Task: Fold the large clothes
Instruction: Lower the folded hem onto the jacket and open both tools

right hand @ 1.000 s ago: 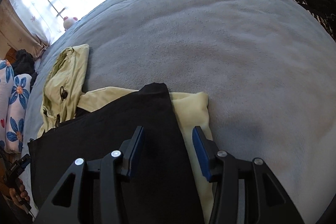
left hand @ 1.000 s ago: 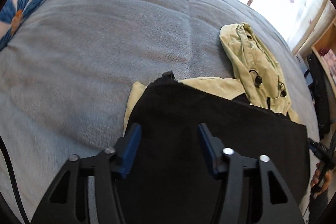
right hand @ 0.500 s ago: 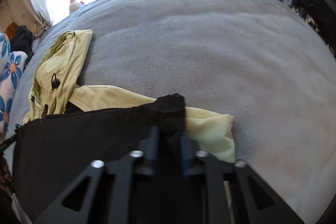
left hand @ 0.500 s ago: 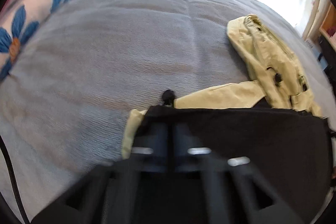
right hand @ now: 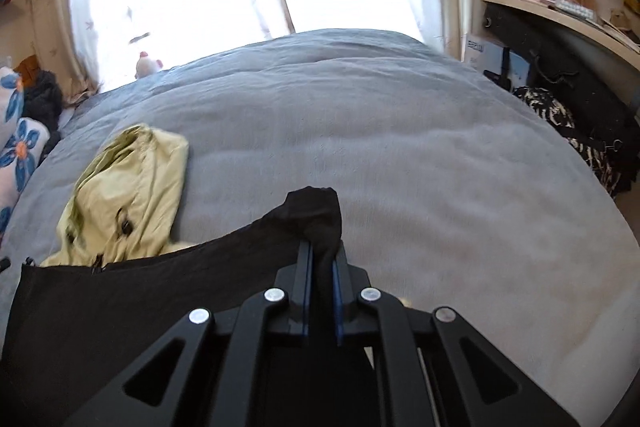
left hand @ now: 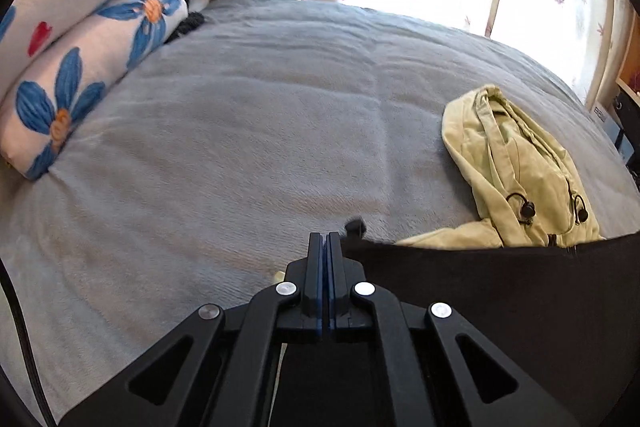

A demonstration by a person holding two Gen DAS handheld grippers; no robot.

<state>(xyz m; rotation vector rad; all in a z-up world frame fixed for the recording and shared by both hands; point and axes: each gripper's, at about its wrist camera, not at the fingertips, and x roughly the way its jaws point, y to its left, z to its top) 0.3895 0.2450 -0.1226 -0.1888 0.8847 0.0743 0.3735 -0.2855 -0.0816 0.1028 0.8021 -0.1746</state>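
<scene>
Your left gripper (left hand: 324,239) is clenched fully, its 2 blue pads pressed together; the black garment's (left hand: 500,291) edge runs off to its right, and whether cloth sits between the pads you cannot tell from this view. Your right gripper (right hand: 320,251) has just been closing and now pinches a bunched corner of the same black garment (right hand: 120,291), which pokes out past the fingertips. The dark cloth stretches taut between both tools, lifted over the grey bedspread (right hand: 400,131). Beyond it lies the pale yellow jacket (left hand: 516,163), hood toward the window. Farther off, 2 flowered pillows (left hand: 80,39) rest at the bed's edge.
</scene>
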